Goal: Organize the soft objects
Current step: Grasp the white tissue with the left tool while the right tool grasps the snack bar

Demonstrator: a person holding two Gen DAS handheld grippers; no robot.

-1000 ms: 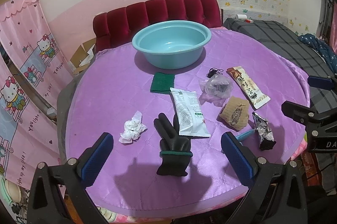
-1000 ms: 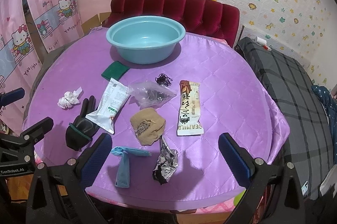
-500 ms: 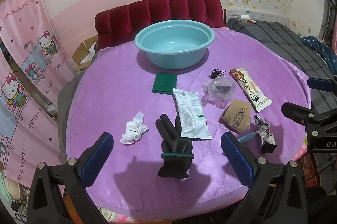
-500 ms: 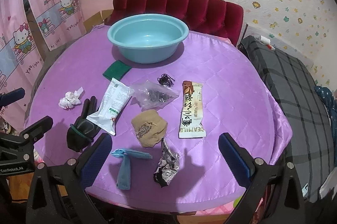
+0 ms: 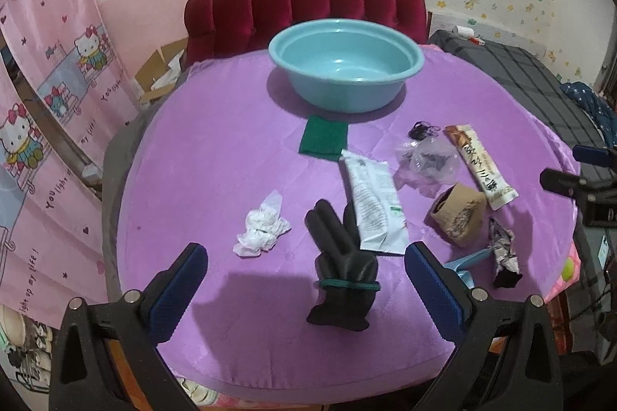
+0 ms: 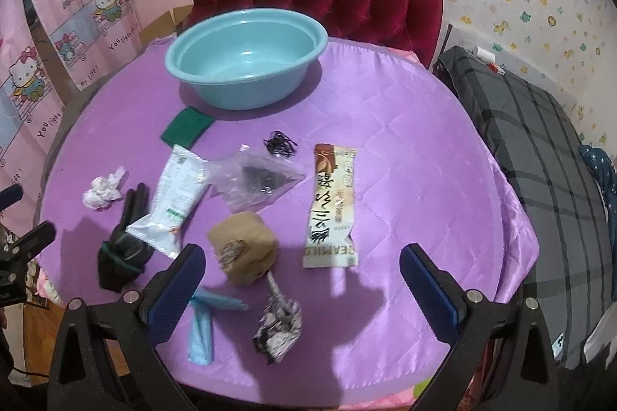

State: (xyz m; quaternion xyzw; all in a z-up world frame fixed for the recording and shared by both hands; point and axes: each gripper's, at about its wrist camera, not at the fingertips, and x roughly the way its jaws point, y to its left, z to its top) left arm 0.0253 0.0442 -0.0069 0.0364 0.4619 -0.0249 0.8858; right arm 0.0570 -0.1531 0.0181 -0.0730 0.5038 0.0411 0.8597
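Left gripper (image 5: 306,279) open wide, right gripper (image 6: 302,279) too, holding nothing. We might pinch white packet (image 5: 373,204) lying on black glove (image 5: 341,266).

The long brown-and-cream snack wrapper (image 6: 332,206), lying on the purple cloth just ahead of the right gripper (image 6: 300,289) between its two fingers, carries large Chinese-style characters down its length that cannot be made out, and at its near end the upside-down letters "SEAMILD". Far off to the left of both grippers, the pink cartoon-cat curtain (image 5: 50,125) bears slanted lines reading "You light up my life!", repeated on several panels (image 6: 58,63). The white pouch (image 5: 372,202) ahead of the left gripper (image 5: 304,279) has green print too small to read.
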